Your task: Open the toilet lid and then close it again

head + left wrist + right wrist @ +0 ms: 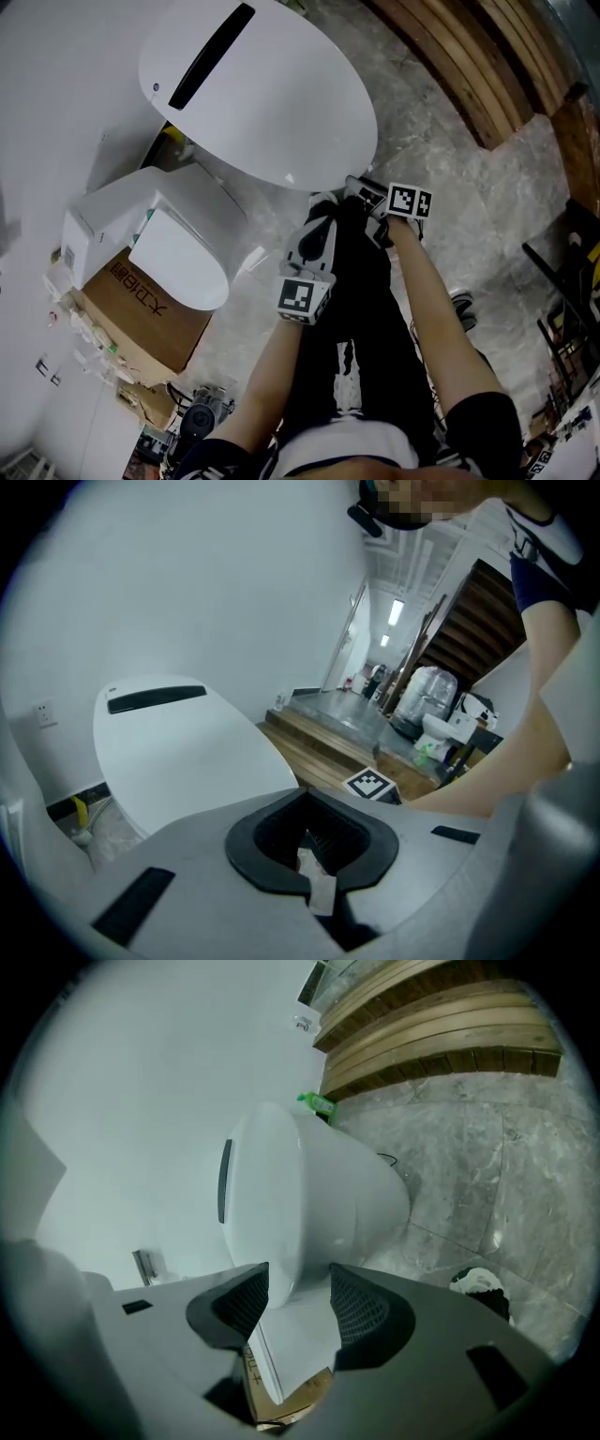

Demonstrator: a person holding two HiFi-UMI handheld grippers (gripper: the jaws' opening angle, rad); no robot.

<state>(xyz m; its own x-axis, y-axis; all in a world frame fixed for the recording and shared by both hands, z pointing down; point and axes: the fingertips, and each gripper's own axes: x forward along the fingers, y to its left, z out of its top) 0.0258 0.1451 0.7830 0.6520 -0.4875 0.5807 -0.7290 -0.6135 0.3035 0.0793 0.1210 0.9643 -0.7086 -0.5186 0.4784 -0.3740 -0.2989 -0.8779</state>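
The white toilet [262, 89] stands against the wall with its lid [178, 752] down; a dark strip runs along the lid's back. Both grippers hang at the lid's front edge. My right gripper [364, 190] is open, and in the right gripper view the lid's front rim [281, 1260] shows between its ribbed fingers [361, 1307], with the bowl [356, 1194] beside it. My left gripper [323, 204] sits just left of it, in front of the lid. Its fingertips meet [302, 799] with nothing between them.
A second white toilet [178, 253] rests on a cardboard box [141, 314] to the left of the first. Curved wooden steps [469, 66] rise at the upper right. The person's black trousers [347, 319] and a shoe [478, 1283] are below the grippers on the marble floor [487, 216].
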